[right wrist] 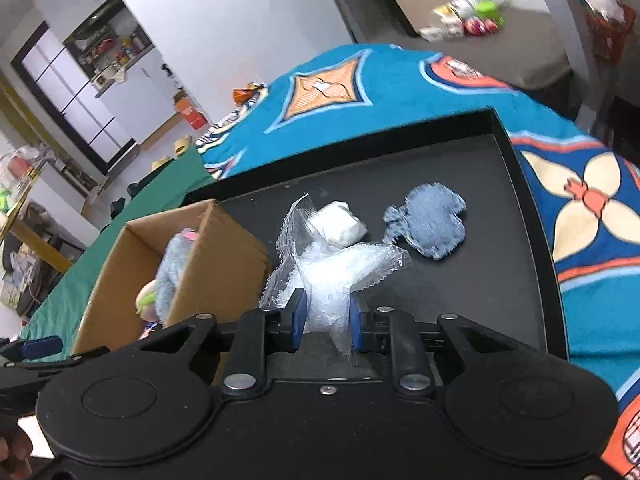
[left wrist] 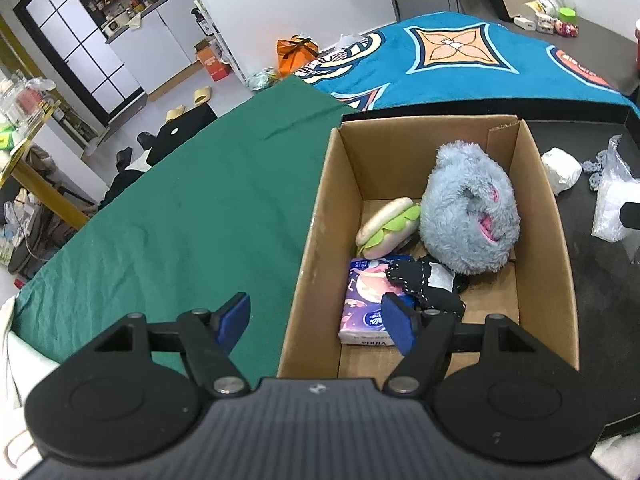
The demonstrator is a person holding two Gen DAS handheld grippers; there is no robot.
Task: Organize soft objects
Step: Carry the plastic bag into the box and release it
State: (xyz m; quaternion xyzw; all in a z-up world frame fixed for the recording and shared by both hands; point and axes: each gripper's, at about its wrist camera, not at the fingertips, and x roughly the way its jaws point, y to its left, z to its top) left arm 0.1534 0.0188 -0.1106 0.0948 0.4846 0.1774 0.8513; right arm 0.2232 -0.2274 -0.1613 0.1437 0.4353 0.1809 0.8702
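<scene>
While the cardboard box (left wrist: 320, 216) already holds a fluffy grey plush (left wrist: 470, 216), a felt burger and a tissue pack, the right gripper (right wrist: 326, 320) pinches a crinkly clear packet (right wrist: 328, 272) just beside it — a white wad (right wrist: 340, 224) and a fuzzy grey scrap (right wrist: 430, 224) remain beyond (both on the black tray). Left gripper (left wrist: 316, 320): fingers spread, empty.

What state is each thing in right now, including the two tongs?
Left tongs: open, empty, over the box's near corner.
Right tongs: shut on the clear plastic packet.
Cardboard box: flaps open, partly filled.
Blue plush toy: inside the box.
Tissue pack: flat in the box.
White wad: on the black tray.
Blue fabric scrap: on the tray.
</scene>
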